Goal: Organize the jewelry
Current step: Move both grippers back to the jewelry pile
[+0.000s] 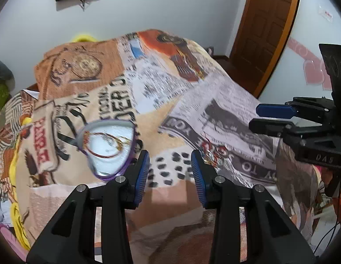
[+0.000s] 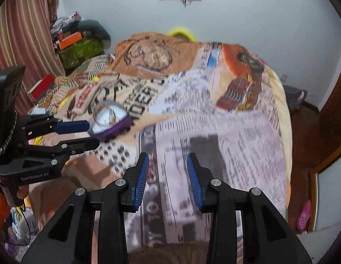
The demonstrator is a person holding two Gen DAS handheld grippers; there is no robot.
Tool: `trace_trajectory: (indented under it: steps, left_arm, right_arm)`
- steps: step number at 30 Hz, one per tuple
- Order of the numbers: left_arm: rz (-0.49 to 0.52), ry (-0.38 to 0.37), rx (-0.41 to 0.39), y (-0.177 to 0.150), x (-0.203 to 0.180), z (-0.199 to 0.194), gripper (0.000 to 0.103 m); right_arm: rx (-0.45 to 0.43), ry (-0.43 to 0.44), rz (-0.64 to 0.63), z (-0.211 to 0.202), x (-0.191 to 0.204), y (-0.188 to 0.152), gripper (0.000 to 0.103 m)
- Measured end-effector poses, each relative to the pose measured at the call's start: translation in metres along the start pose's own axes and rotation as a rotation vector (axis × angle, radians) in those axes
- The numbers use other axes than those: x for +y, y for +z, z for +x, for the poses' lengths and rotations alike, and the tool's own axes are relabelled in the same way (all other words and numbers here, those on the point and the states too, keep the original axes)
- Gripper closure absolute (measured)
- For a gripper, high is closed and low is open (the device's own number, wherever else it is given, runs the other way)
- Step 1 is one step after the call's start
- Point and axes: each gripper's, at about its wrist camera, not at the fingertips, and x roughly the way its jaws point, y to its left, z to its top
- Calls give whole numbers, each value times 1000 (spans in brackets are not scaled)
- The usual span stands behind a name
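A heart-shaped purple box (image 1: pixel 107 148) with a pale lining lies open on the bed (image 1: pixel 225 101) at ten o'clock from the left claw (image 1: pixel 170 169), holding a red and gold bangle (image 1: pixel 104 142). More red jewelry (image 1: pixel 211 153) lies at one o'clock, touching the printed blanket. Both left claw and right claw (image 2: pixel 168 171) gape wide, empty

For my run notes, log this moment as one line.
left hand-held gripper open, empty | right hand-held gripper open, empty | purple heart-shaped jewelry box open on printed blanket, gold-red chain inside

home bedroom, bed (image 2: pixel 214 121) under printed blanket, striped curtain (image 2: pixel 23 33), wooden door (image 1: pixel 265 26)
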Motion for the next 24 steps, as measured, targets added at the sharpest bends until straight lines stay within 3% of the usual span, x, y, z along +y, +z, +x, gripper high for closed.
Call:
trace_trajectory:
  steps: [7, 13, 24]
  left_arm:
    - [14, -42, 70, -7, -13, 28, 65]
    - [16, -70, 99, -6, -19, 42, 80]
    - [0, -94, 106, -6, -14, 54, 89]
  right_arm:
    - [57, 29, -22, 16, -2, -26, 70]
    - [74, 50, -41, 26, -1, -29, 70]
    - [85, 86, -84, 45, 4, -25, 70]
